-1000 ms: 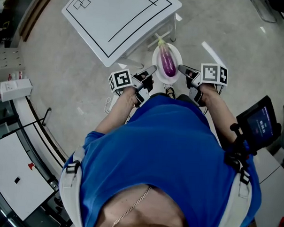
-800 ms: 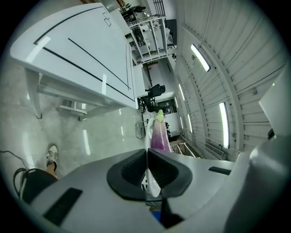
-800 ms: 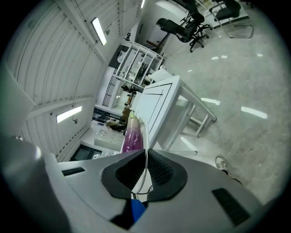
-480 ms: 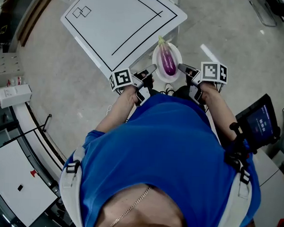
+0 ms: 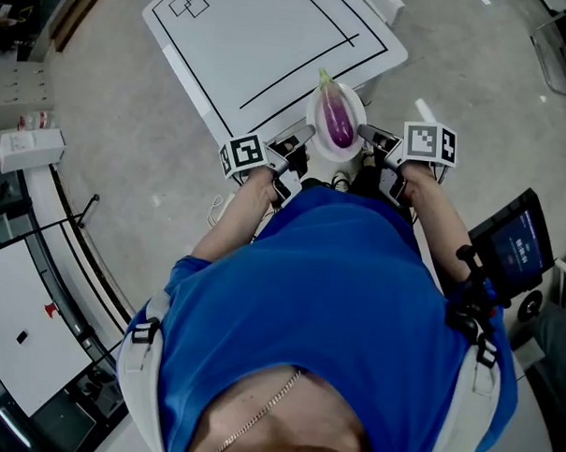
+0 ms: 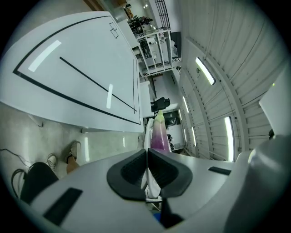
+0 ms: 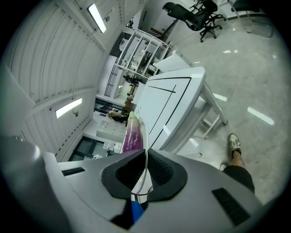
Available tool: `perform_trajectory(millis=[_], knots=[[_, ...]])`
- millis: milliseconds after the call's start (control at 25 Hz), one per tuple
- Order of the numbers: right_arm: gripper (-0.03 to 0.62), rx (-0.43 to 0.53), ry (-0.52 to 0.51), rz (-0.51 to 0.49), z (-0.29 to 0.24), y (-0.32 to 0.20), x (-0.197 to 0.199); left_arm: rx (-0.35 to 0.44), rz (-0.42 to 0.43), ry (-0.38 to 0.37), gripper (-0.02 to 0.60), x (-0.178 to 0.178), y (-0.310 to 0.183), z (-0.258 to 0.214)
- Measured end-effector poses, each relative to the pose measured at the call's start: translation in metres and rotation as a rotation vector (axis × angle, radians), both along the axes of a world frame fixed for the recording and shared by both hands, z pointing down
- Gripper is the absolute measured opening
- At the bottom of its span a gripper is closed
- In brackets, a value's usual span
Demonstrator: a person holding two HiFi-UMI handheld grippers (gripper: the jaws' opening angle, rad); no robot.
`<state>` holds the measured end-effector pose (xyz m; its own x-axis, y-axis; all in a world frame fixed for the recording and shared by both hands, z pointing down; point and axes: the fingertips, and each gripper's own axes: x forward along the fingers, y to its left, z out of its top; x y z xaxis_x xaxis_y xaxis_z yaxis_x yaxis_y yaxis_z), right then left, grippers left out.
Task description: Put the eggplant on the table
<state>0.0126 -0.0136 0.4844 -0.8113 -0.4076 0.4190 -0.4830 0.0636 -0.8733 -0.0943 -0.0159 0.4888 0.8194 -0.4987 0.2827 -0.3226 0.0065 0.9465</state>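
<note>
Change: the white tabletop sits closer than a second ago, and the far end of the plate now overlaps its near edge.
Meaning: likely arriving; nothing set down yet.
Jaws: left gripper and right gripper each clamp the plate's rim.
Eggplant: on the plate, between both jaws, upper centre.

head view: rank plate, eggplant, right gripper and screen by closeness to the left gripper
1. plate, rim clamped in the left gripper
2. eggplant, lying on the plate's middle
3. right gripper, on the plate's opposite rim
4. screen, far right
</note>
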Motion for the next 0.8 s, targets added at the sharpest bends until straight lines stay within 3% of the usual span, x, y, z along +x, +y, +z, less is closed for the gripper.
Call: perform_trajectory(millis=[280,360,520,800], knots=[[0.017,0.016,0.007,-0.087,-0.004,0.005,-0.011,0.009,-0.090,0.005,0.023,-0.011,0.014,-0.003],[0.017,-0.002,0.002,-0.043,0.002,0.010,-0.006,-0.009,-0.045,-0.002,0.023,-0.005,0.014,0.001],[0.017,-0.076,-0.022,0.170,0.013,0.025,0.011,-0.080,0.174,-0.032,0.023,0.013,0.008,0.010],[0.017,-0.057,-0.017,0.120,0.009,0.026,0.001,-0.065,0.126,-0.034,0.023,0.002,0.014,0.006]])
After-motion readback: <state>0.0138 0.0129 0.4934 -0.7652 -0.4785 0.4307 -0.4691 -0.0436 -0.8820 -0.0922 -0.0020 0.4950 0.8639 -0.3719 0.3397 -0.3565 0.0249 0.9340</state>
